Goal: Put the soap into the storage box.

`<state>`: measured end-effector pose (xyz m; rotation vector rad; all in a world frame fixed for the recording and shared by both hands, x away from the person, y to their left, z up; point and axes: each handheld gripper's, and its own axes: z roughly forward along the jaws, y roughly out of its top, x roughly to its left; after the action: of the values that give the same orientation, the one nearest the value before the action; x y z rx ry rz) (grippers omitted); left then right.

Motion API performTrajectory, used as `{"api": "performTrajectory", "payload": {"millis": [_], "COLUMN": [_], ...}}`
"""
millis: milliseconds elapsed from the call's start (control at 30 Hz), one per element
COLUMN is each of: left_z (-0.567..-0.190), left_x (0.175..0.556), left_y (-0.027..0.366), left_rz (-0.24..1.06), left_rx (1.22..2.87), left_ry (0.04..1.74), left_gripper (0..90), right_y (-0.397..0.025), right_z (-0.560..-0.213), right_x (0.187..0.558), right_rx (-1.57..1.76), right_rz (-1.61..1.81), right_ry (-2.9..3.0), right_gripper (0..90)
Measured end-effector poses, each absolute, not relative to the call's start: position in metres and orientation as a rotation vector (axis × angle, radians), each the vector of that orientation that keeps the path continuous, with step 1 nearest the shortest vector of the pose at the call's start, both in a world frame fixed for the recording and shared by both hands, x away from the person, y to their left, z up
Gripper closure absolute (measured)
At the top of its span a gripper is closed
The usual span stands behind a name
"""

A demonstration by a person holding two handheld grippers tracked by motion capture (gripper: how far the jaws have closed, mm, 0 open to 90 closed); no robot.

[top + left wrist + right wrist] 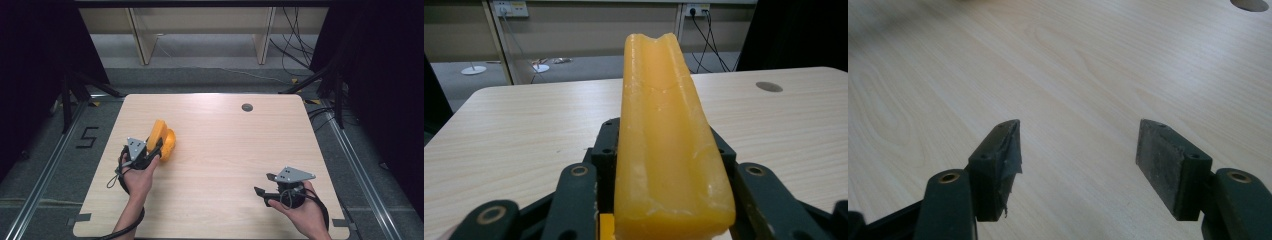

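The left gripper (155,148) is seen clamped on a glossy yellow-orange moulded plastic piece (162,140), held at the left-middle of the table, while the right gripper (266,184) is held near the right front corner with its jaws wide apart and nothing between them. The surface is a pale wood-grain rectangular table (220,145) with a grey round cable port (247,107) near its far edge. Grey floor, trailing black cables (292,47) and light wooden furniture legs (140,37) are noted beyond it.

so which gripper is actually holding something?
The left gripper: its fingers are shut on the yellow-orange block. The right gripper hangs over the bare table, fingers spread wide with nothing between.
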<state>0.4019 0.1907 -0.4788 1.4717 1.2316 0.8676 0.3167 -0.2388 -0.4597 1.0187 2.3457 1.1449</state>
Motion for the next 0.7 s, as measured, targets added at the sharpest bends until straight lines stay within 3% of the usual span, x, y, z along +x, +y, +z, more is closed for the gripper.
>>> {"api": "performTrajectory", "payload": {"millis": [700], "left_z": [-0.482], "left_x": [0.416], "left_y": [0.18], "left_rz": [0.855], "left_rx": [1.494], "left_ry": [1.274], "left_gripper": [60.5], "right_y": [-0.238], "right_z": [-0.461], "right_x": [0.316], "right_rx": [1.028], "right_rz": [1.141], "right_ry": [2.367], "right_gripper": [34.0]}}
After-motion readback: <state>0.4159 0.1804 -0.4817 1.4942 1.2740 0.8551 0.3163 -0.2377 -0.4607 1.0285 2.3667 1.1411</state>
